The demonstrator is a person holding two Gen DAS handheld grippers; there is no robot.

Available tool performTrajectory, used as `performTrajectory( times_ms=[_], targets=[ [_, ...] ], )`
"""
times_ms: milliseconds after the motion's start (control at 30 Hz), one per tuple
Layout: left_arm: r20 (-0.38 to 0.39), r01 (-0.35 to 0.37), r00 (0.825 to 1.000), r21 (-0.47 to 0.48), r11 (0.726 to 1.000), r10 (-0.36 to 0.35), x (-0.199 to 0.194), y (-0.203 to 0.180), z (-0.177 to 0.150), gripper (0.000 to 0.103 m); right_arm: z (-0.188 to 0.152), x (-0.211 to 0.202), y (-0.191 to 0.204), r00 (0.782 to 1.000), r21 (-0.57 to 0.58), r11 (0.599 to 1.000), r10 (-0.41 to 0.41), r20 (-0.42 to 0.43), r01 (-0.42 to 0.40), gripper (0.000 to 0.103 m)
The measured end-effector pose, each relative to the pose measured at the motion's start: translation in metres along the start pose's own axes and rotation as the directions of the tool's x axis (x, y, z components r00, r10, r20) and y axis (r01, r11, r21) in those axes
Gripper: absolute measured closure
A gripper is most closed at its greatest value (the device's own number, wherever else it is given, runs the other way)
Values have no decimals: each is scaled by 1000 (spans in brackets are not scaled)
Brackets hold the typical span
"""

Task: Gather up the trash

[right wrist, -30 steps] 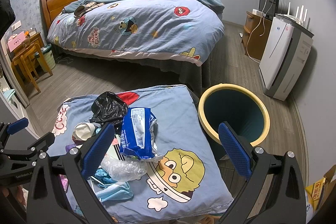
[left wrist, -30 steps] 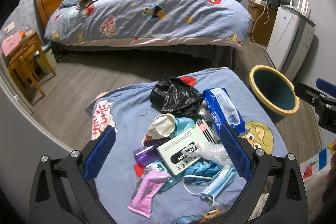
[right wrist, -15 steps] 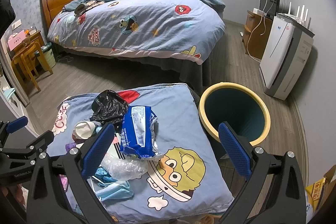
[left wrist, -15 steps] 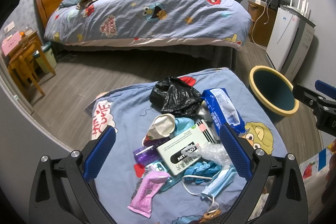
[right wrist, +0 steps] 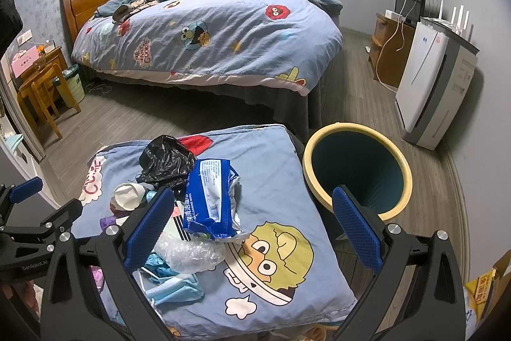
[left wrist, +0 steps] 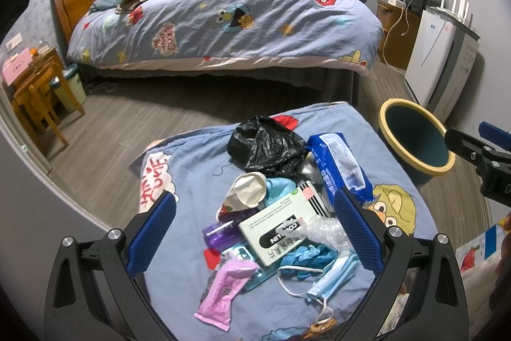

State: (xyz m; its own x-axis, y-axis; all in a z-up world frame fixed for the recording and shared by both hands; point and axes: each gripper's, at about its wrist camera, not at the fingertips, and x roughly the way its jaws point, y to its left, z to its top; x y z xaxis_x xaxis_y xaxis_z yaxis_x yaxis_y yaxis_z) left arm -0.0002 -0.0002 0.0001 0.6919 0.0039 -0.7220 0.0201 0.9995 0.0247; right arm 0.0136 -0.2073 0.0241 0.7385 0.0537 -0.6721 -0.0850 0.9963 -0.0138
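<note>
**Bedroom litter heaped on a cartoon-print cushion beside an open bin**

Grey wood-look flooring runs across the bedroom, with a wooden-framed bed (left wrist: 223, 21) under a blue cartoon duvet filling the upper half of both views, a wooden stool (left wrist: 38, 98) at the left edge and a white air purifier (right wrist: 434, 85) against the wall at the right. Low in the frame sits a blue cartoon-print cushion (right wrist: 271, 168), and the rubbish is piled on its left part.

From the left wrist view, the left gripper (left wrist: 254, 234) hangs above the pile with its jaws spread wide and nothing between them. A white-and-green carton (left wrist: 281, 226) lies at the centre between the blue pads; a purple bottle (left wrist: 220, 234) touches its left end and a pink sachet (left wrist: 223, 290) lies below it. A crumpled black plastic bag (left wrist: 265, 146) sits at the top of the heap, a blue wet-wipe pack (left wrist: 341, 162) to its right, a white crushed cup (left wrist: 247, 189) just under the bag. Blue gloves (left wrist: 306, 254), clear film (left wrist: 322, 232) and a face mask (left wrist: 332, 277) lie at lower right.

The right gripper (right wrist: 253, 229) is likewise wide open and holds nothing; it hovers over the cushion's right half, with the wipe pack just right of its left pad.

A teal wastebasket (right wrist: 356, 170) with a yellow rim stands on the floor, just beside the cushion's right edge. Its visible interior shows only dark wall; the bottom is hidden.
</note>
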Motion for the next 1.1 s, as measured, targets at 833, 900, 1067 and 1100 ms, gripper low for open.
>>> performTrajectory(
  times_ms=[833, 900, 1067, 1100],
  targets=[
    [78, 9, 997, -41, 999, -6, 18, 26, 50, 5, 22, 54, -9, 994, 49, 998, 50, -95, -45, 6],
    [93, 12, 996, -43, 999, -8, 31, 33, 60, 5, 28, 66, -9, 994, 46, 997, 61, -94, -57, 6],
    [40, 24, 999, -64, 998, -22, 73, 46, 68, 5, 27, 113, -1, 975, 85, 988, 141, -170, -128, 6],
    [29, 24, 999, -71, 997, -22, 79, 48, 67, 5, 25, 123, 2, 970, 82, 987, 154, -187, -140, 6]
  ],
)
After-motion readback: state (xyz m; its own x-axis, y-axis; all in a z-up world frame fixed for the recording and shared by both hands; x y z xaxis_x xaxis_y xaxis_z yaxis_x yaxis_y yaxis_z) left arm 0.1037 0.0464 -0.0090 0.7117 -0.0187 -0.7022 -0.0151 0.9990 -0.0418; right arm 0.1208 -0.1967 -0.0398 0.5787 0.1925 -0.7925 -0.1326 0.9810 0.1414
